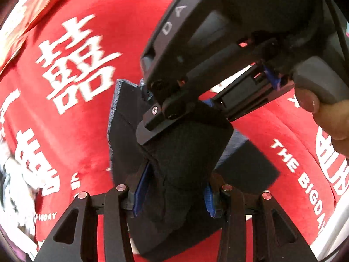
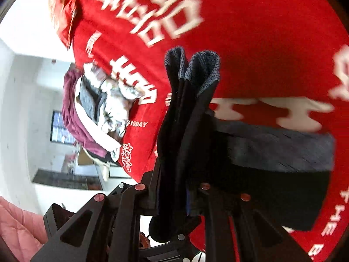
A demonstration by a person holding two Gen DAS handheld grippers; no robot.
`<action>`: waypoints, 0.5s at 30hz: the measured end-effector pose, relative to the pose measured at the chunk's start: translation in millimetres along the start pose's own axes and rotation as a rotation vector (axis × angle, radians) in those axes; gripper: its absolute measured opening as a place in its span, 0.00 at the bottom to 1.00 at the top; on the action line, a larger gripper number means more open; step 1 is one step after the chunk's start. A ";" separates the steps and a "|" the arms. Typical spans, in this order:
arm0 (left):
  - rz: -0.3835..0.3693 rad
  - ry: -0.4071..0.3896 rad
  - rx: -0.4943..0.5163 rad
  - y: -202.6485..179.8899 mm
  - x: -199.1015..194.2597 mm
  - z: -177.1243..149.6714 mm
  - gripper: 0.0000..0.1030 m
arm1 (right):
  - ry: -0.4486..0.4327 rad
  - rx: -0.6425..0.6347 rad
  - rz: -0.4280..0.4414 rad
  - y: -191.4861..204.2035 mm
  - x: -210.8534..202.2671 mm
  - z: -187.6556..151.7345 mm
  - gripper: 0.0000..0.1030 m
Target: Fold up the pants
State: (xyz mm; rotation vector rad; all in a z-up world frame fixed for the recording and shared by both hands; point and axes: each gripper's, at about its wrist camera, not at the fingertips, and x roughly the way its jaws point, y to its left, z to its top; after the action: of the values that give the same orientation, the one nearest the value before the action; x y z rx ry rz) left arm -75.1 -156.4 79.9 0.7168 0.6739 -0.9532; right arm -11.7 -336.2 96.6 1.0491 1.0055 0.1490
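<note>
The dark pants (image 1: 185,150) are bunched into a thick black wad, and my left gripper (image 1: 174,193) is shut on it, a blue pad on each side. My right gripper (image 1: 150,128) comes in from the upper right, just beyond the left one, clamped on the same garment, with a hand (image 1: 327,118) on its grip. In the right wrist view my right gripper (image 2: 174,193) is shut on the pants (image 2: 187,113). Two grey ribbed hems (image 2: 194,67) stick out past its fingers. The rest of the fabric trails off to the right. The pants are lifted off the red cloth (image 1: 76,131).
The red cloth (image 2: 250,32) with large white characters covers the surface below. A heap of other clothes (image 2: 98,109), maroon, grey and white, lies at its left edge. A pink quilted item (image 2: 17,224) is at the lower left. White walls and floor lie beyond.
</note>
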 end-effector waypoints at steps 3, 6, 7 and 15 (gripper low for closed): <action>-0.035 0.006 0.047 -39.2 12.9 5.7 0.43 | -0.023 0.041 -0.019 -43.4 -30.0 -15.9 0.18; -0.088 0.050 0.063 -73.2 34.0 6.8 0.43 | -0.033 0.106 -0.033 -92.3 -47.7 -33.1 0.18; -0.092 0.068 0.071 -83.1 40.9 6.5 0.43 | -0.032 0.117 -0.039 -104.0 -50.6 -38.0 0.18; -0.081 0.181 0.126 -122.5 81.7 -11.3 0.43 | -0.029 0.252 -0.042 -191.4 -30.4 -68.2 0.19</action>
State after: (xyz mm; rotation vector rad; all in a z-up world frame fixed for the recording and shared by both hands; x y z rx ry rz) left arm -151.8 -234.6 -19.1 0.9004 0.8119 -1.0190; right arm -144.9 -410.0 -41.3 1.2546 1.0370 -0.0290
